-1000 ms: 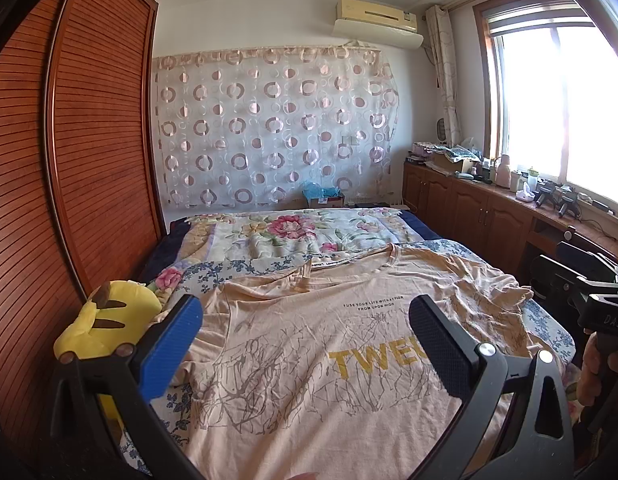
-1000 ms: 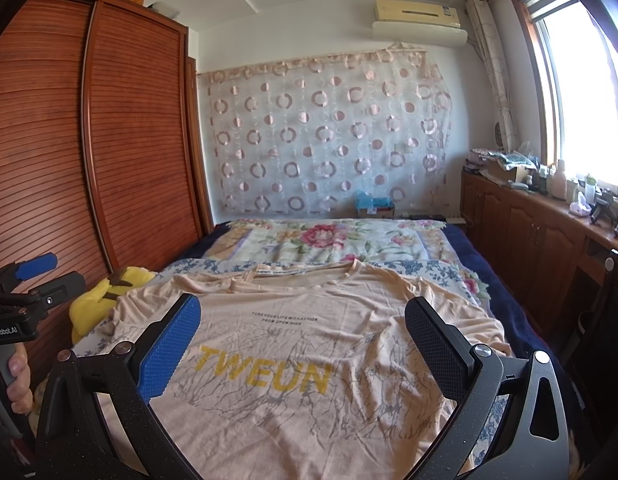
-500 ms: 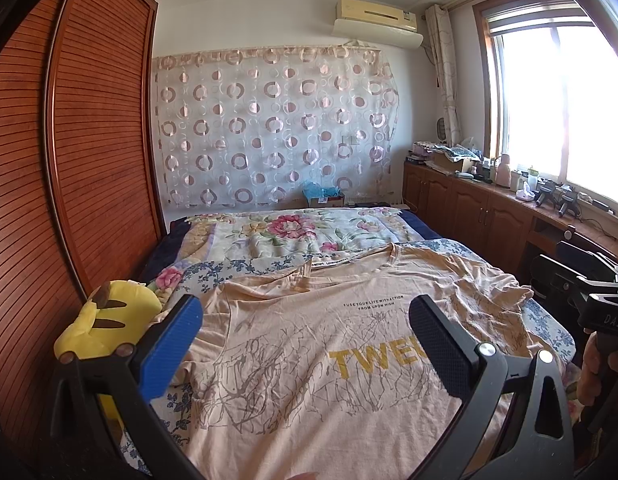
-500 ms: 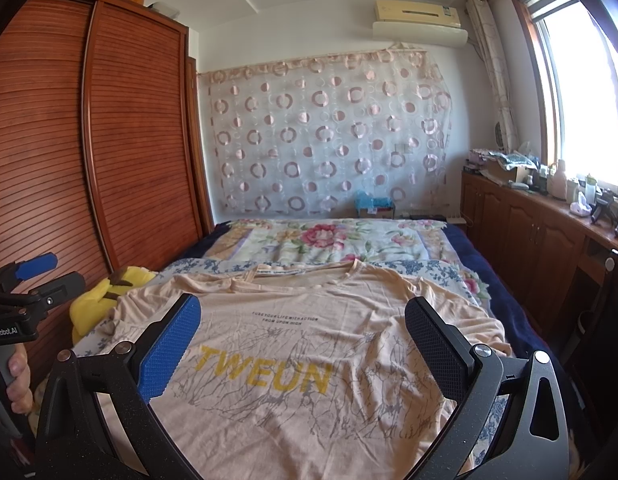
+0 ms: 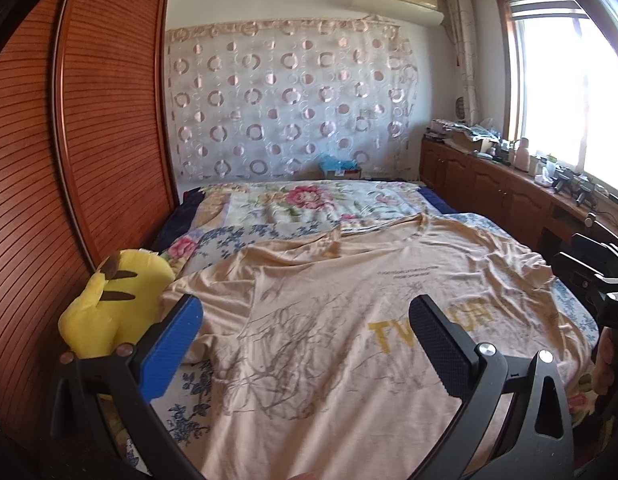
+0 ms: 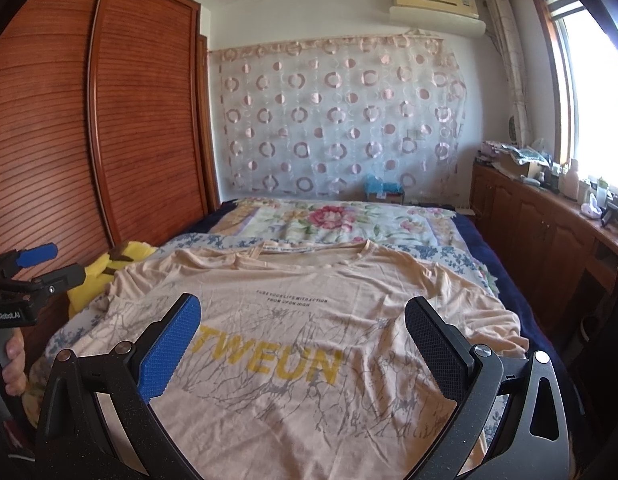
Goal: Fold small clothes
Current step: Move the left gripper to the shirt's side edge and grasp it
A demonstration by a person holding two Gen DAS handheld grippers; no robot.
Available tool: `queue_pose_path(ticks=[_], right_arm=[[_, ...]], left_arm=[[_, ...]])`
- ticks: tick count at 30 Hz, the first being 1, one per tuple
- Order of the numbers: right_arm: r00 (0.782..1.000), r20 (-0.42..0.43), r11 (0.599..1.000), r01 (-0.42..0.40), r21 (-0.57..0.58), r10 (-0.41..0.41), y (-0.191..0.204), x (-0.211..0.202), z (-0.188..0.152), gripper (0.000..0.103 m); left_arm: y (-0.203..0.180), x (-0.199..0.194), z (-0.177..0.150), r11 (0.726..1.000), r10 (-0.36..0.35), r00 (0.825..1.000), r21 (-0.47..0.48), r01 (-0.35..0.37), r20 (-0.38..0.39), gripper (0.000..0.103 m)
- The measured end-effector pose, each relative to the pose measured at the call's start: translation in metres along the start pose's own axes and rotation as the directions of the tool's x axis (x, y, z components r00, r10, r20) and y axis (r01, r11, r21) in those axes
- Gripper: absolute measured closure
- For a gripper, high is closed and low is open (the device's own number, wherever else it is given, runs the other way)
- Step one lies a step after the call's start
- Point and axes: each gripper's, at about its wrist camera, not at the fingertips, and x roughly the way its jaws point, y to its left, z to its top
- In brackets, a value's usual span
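Note:
A peach T-shirt [image 5: 329, 320] with yellow letters and grey line print lies spread face up on the bed, collar away from me; it also shows in the right wrist view [image 6: 309, 340]. My left gripper [image 5: 305, 344] is open and empty, held above the shirt's left half. My right gripper [image 6: 303, 344] is open and empty above the shirt's middle. The left gripper also shows at the left edge of the right wrist view [image 6: 41, 268]. The right gripper shows at the right edge of the left wrist view [image 5: 593, 276].
The bed has a floral quilt [image 5: 309, 204] beyond the shirt. A yellow plush toy [image 5: 113, 300] lies at the bed's left edge against the wooden wardrobe [image 5: 89, 140]. A wooden cabinet [image 6: 549, 232] with clutter runs along the right under the window.
The left gripper has swung slightly left, so the shirt's print and the plush sit further right in its view. The right gripper has barely moved.

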Motion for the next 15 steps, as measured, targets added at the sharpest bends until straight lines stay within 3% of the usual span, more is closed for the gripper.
queue_pose_path(ticks=[15], right_arm=[[0.981,-0.151,0.991,-0.130,-0.038,0.123,0.014,0.055,-0.025,0.000]], left_arm=[[0.070,0.055,-0.023,0.998,0.039,0.990,-0.038,-0.045,-0.137,0.000]])
